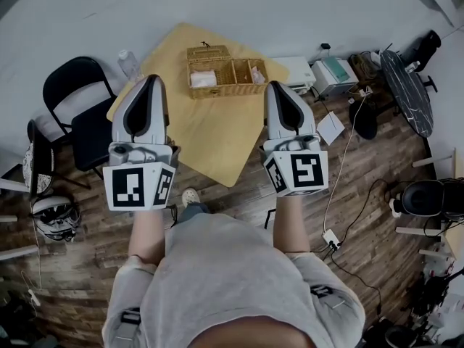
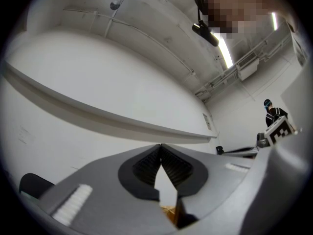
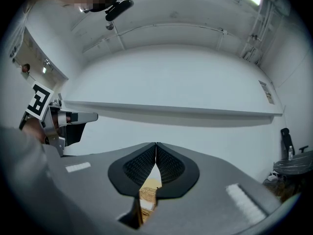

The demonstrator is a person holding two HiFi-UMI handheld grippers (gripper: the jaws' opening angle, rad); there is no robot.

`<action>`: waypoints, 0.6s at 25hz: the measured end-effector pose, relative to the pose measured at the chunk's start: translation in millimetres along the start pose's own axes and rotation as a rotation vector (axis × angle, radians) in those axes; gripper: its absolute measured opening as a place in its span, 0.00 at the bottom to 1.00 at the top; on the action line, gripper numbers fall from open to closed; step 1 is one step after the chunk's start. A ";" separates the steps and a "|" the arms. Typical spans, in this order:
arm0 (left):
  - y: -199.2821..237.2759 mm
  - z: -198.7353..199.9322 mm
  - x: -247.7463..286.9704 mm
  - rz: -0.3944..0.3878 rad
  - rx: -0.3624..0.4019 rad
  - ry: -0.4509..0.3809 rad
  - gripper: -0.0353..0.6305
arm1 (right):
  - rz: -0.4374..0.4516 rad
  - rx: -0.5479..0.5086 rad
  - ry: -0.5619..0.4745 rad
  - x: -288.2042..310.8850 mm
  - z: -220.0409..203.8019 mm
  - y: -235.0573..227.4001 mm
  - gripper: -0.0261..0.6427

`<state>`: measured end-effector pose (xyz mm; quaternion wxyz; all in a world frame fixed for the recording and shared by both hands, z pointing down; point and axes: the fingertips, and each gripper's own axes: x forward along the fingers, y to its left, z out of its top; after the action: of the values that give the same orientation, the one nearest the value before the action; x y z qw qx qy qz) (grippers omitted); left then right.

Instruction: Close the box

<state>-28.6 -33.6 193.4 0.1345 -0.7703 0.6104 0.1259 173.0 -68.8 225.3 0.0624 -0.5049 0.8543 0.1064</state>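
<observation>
Wicker box point(image 1: 226, 77): on the far part of the table, open, well ahead of the person; a strip of it also shows under the closed pads in the right gripper view.
Lid point(image 1: 208, 51): raised at the back of the box, over its left half.
Compartments: several in a row; a white item point(image 1: 204, 79) in the left one, a pale item point(image 1: 257, 75) in the right one, neither clear enough to name.
Table point(image 1: 210, 140): yellowish wood, set cornerwise, one corner toward the person.
Left gripper point(image 1: 154, 80): jaws together, tips touching, nothing between them; held over the table's left edge, left of the box and apart from it, aimed at the far wall.
Right gripper point(image 1: 275, 87): jaws together, tips touching, nothing clamped; held over the table's right edge, just beside the box's right end in the head view, no contact to be made out.
Marker cubes: one on the rear of each gripper, black-and-white squares facing the head camera.
Bottle point(image 1: 128, 64): clear, upright, at the table's left corner.
Chair point(image 1: 81, 111): black, folding, left of the table.
Floor point(image 1: 239, 194): dark wood planks, with cables and white devices point(image 1: 330, 75) to the right of the table.
Person: grey top, both forearms stretched forward, side by side.
</observation>
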 end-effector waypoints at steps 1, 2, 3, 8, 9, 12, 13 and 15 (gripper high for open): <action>5.5 -2.2 4.4 -0.006 -0.001 0.000 0.14 | -0.009 -0.002 -0.001 5.9 -0.8 0.5 0.05; 11.0 -4.5 8.8 -0.012 -0.003 0.000 0.14 | -0.018 -0.004 -0.002 11.8 -1.6 1.1 0.05; 16.8 -6.6 13.2 -0.019 -0.006 0.001 0.14 | -0.028 -0.005 -0.002 17.7 -2.4 1.8 0.05; 46.3 -18.2 35.6 -0.046 -0.019 0.005 0.14 | -0.066 -0.013 0.008 48.2 -6.5 6.9 0.05; 51.2 -20.4 39.6 -0.052 -0.021 0.007 0.14 | -0.074 -0.014 0.008 53.4 -7.4 7.7 0.05; 65.8 -25.8 50.6 -0.069 -0.023 0.007 0.14 | -0.094 -0.015 0.003 68.4 -10.4 10.0 0.05; 71.1 -27.7 53.7 -0.073 -0.024 0.007 0.14 | -0.100 -0.017 0.004 73.3 -11.3 11.4 0.05; 81.4 -31.9 59.4 -0.081 -0.026 0.007 0.14 | -0.113 -0.024 0.009 82.9 -12.6 14.6 0.05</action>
<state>-93.7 -116.7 197.6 0.1271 -0.7966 0.5775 0.1257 120.2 -135.5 221.6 0.0584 -0.5535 0.8234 0.1109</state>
